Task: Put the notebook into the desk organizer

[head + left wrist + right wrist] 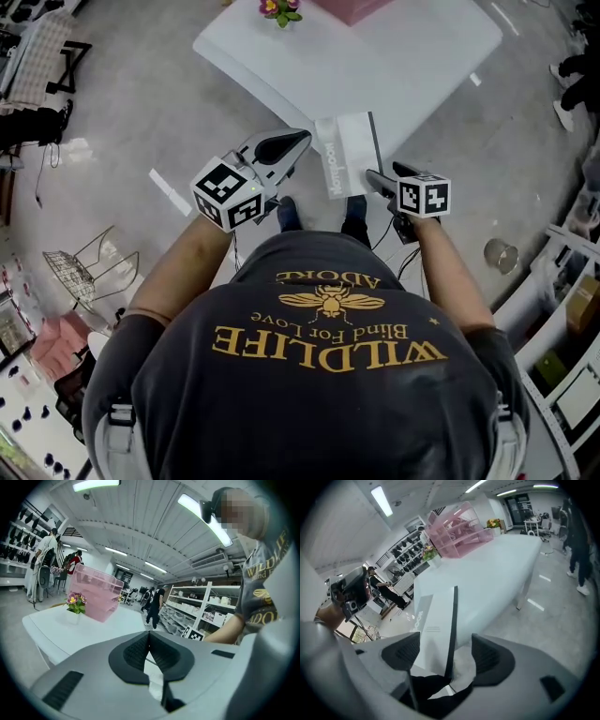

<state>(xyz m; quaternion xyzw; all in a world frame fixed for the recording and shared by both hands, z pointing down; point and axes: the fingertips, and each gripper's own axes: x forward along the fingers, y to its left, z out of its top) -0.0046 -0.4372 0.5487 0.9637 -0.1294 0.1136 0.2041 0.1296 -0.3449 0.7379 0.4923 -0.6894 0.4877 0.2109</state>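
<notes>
- The left gripper (149,637) is held over the floor in front of the white table (412,66). Its tip is just beside the left edge of the notebook. In the left gripper view its two dark pads meet at the front, so the jaws are closed. A white strip shows in the gap behind the pads, and I cannot tell what it is.
- A small pot of flowers (281,9) stands at the far side of the table, just left of the pink desk organizer (349,7).
- The white notebook (349,155) is not in the organizer and is well apart from it. It is at the near edge of the table, and its near part reaches out past that edge toward the person.
- The right gripper (446,644) is at the near right corner of the notebook. In the right gripper view its jaws stand apart, with the near end of the notebook between them. The dark spine is in the middle, and a gap shows between the spine and the right pad.
</notes>
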